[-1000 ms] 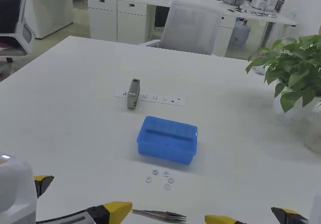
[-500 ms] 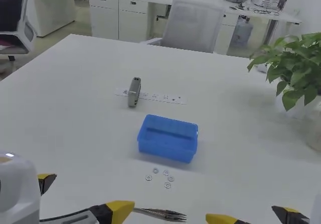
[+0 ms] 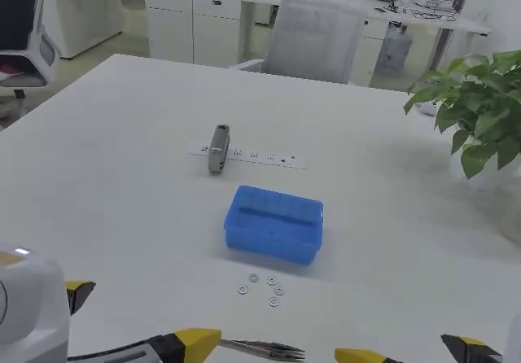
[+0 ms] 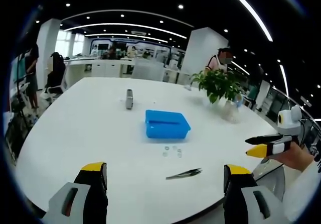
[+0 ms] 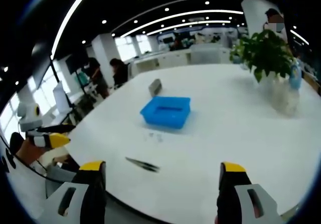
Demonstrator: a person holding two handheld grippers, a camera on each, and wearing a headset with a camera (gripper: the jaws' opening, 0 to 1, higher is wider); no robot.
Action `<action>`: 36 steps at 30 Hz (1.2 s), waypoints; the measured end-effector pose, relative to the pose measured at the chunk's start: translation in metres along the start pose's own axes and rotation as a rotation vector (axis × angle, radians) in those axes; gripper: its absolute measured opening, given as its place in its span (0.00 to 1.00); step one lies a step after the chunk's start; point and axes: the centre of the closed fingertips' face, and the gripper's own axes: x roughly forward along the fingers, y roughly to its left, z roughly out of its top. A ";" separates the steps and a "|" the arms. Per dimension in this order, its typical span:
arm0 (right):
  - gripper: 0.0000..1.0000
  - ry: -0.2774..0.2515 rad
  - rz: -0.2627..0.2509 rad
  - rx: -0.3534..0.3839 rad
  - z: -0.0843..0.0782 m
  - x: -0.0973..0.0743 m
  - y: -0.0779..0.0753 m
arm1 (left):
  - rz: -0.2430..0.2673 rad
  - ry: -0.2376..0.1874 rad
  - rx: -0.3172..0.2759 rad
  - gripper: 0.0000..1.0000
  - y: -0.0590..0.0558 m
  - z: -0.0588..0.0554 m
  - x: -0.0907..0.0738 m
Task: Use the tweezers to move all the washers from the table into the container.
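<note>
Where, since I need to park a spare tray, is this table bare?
The table lies bare left of the blue container, and between it and the plant. Crowded in front of the container: washers, then tweezers by the near edge.

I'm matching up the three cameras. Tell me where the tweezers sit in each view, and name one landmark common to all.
Head view: tweezers at bottom centre, just above the picture's lower edge, nearer the camera than the washers.
Left gripper view: tweezers lower right of centre, below the washers.
Right gripper view: tweezers lower left of centre.
Shared landmark: the blue container, lying just beyond the washers in every view.
</note>
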 end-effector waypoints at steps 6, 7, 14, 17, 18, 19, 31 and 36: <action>0.91 0.006 -0.005 -0.005 0.002 0.004 -0.003 | -0.006 0.010 0.008 0.99 0.001 0.000 0.006; 0.91 0.005 -0.005 -0.005 0.002 0.004 -0.004 | -0.007 0.012 0.011 0.99 0.001 0.000 0.007; 0.91 0.020 -0.002 -0.013 0.003 0.011 -0.007 | -0.034 0.019 0.025 0.96 0.001 -0.002 0.016; 0.90 0.041 0.002 -0.029 0.000 0.016 -0.007 | -0.128 0.032 0.086 0.84 -0.011 -0.005 0.025; 0.90 0.045 0.003 -0.033 -0.001 0.016 -0.006 | -0.163 0.046 0.113 0.78 -0.015 -0.008 0.029; 0.90 0.053 0.004 -0.036 -0.002 0.017 -0.007 | -0.189 0.075 0.129 0.72 -0.017 -0.013 0.031; 0.89 0.109 0.004 -0.032 -0.012 0.025 -0.016 | -0.399 0.247 0.256 0.33 -0.029 -0.051 0.086; 0.89 0.132 0.002 -0.026 -0.017 0.029 -0.019 | -0.444 0.342 0.336 0.30 -0.027 -0.078 0.109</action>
